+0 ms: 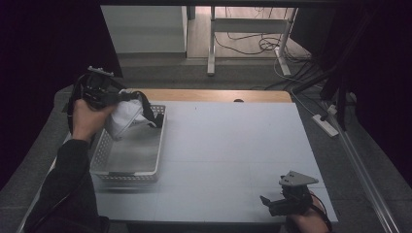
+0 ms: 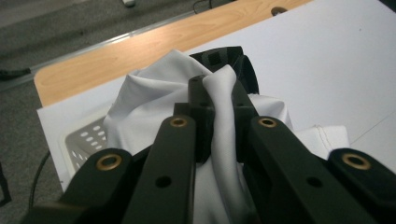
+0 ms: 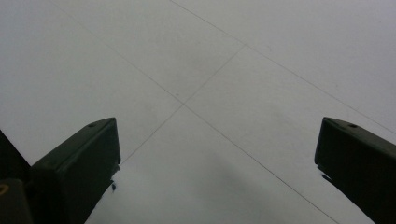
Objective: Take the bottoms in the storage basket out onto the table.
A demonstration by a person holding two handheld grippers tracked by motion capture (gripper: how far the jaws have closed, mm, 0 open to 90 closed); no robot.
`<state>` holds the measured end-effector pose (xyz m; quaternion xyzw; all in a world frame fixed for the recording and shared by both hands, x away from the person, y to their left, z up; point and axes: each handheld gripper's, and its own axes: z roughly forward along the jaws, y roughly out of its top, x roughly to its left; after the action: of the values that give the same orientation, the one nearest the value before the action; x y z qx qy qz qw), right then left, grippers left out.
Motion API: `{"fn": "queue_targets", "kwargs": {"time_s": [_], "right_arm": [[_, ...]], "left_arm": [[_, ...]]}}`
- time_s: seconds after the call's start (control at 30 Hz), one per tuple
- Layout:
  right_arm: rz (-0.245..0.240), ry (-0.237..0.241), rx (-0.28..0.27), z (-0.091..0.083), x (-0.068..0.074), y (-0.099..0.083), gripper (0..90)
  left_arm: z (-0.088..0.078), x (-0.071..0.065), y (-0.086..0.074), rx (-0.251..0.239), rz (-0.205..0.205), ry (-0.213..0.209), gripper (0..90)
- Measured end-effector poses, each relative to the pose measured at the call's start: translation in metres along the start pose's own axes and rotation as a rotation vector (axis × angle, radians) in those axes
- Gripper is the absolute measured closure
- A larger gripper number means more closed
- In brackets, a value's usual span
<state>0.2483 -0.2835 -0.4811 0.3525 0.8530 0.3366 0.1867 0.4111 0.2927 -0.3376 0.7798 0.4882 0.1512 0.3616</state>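
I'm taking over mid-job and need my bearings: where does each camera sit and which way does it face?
High view: above the near edge, looking forward and down on the table; shows the sleeved left arm lifting the left tongs over the basket, and the right tongs.
Left gripper view: rides the left tongs, looking along shut jaws pinching the white cloth.
Right gripper view: rides the right tongs, jaws open, facing bare tabletop.
Shared: high and left gripper views both show cloth, basket, and the table's wooden edge.
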Motion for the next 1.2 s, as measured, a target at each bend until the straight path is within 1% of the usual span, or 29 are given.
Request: {"fn": "queue_targets", "kwargs": {"time_s": [0.23,0.37,0.43,0.67,0.83,1.0,1.2], "right_arm": [[0.0,0.0,0.002,0.0,0.0,0.0,0.8],[0.002,0.0,0.002,0.0,0.0,0.0,0.9],[0.002,0.001,0.001,0.0,0.0,0.0,0.8],[0.002,0.001,0.002,0.0,0.0,0.0,0.8],[0.0,0.001,0.003,0.0,0.0,0.0,0.8],[0.0,0.0,0.002,0.0,0.0,0.0,0.9],[0.001,0.001,0.001,0.0,0.0,0.0,0.8]], "left_arm": [[-0.018,-0.007,0.012,-0.027,0.026,-0.001,84.7],[-0.025,-0.011,0.016,-0.04,0.036,-0.003,84.7],[-0.028,-0.012,0.018,-0.047,0.037,-0.008,84.7],[-0.04,-0.014,0.024,-0.068,0.041,-0.004,84.7],[-0.048,-0.017,0.028,-0.086,0.05,-0.016,84.7],[-0.049,-0.024,0.032,-0.099,0.064,-0.038,84.7],[-0.043,-0.033,0.037,-0.103,0.08,-0.067,84.7]]}}
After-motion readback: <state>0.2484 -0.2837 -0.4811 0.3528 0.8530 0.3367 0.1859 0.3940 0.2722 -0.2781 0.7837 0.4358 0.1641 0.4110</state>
